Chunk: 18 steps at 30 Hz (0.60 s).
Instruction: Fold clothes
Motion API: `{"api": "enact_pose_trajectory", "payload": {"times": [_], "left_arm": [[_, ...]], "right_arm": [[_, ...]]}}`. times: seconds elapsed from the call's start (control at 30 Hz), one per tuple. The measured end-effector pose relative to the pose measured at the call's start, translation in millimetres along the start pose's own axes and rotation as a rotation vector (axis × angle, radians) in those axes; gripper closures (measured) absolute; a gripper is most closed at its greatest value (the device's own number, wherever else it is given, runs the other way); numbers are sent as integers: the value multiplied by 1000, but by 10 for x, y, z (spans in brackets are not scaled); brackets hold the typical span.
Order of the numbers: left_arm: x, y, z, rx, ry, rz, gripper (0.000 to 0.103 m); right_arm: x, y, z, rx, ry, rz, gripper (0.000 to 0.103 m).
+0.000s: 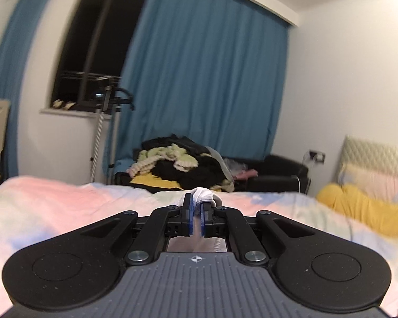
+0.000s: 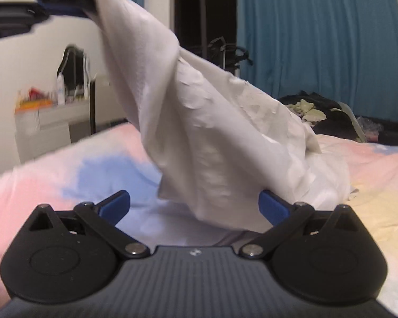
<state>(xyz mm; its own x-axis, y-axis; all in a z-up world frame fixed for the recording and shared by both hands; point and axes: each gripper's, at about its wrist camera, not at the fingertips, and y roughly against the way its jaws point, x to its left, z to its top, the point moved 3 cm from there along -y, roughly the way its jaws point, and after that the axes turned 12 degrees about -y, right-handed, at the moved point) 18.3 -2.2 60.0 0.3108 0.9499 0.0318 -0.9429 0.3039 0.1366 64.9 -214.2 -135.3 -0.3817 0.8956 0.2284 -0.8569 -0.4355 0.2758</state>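
The left gripper (image 1: 196,212) is closed, its 2 blue-padded jaws pinching a bunched fold of the pale grey-white cloth garment (image 1: 204,196). Only a small knot of fabric shows beyond the pads in the left wrist view, because the rest hangs below and ahead of the camera.

In the right wrist view the same garment (image 2: 204,122) runs as a long draped sheet from the raised left gripper (image 2: 18,2) at upper left down to a crumpled heap resting on the pastel pink, blue and yellow bedsheet (image 2: 66,175). Holding 1 edge high lets the fabric hang free and open out, which exposes a lower edge for a second grip.

The right gripper (image 2: 193,206) stands wide open and holds nothing. The hanging lower edge lies between its blue pads, which are apart from it. This placement suggests a grasp being prepared.

A pile of dark, yellow and pale green clothes (image 1: 183,167) sits beyond the bed, before the blue curtain (image 1: 207,79).
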Motion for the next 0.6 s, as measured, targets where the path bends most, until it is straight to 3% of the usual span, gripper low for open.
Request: {"api": "enact_pose_trajectory", "payload": {"times": [0.07,0.13,0.17,0.23,0.27,0.43,0.6], "left_arm": [[122,178,-137,-27,36,32,97],[281,274,-272,-38,95,59,97],[370,319,-335,-39,130,69,97],[500,320,-453,-38,170,86,97],[554,318,-490,-30,188,85,97],[771,227,-653,48,267,81,97],[904,144,-757,121,341,64,97]], "right_arm": [[86,-1,-28,19,32,-7,12],[89,7,-29,44,34,-27,43],[47,2,-21,61,29,-63,51],[-55,2,-18,87,13,-142,78],[-123,19,-10,83,-13,-167,84],[-490,138,172,8,-189,-228,87],[-268,93,126,51,-131,-101,84]]}}
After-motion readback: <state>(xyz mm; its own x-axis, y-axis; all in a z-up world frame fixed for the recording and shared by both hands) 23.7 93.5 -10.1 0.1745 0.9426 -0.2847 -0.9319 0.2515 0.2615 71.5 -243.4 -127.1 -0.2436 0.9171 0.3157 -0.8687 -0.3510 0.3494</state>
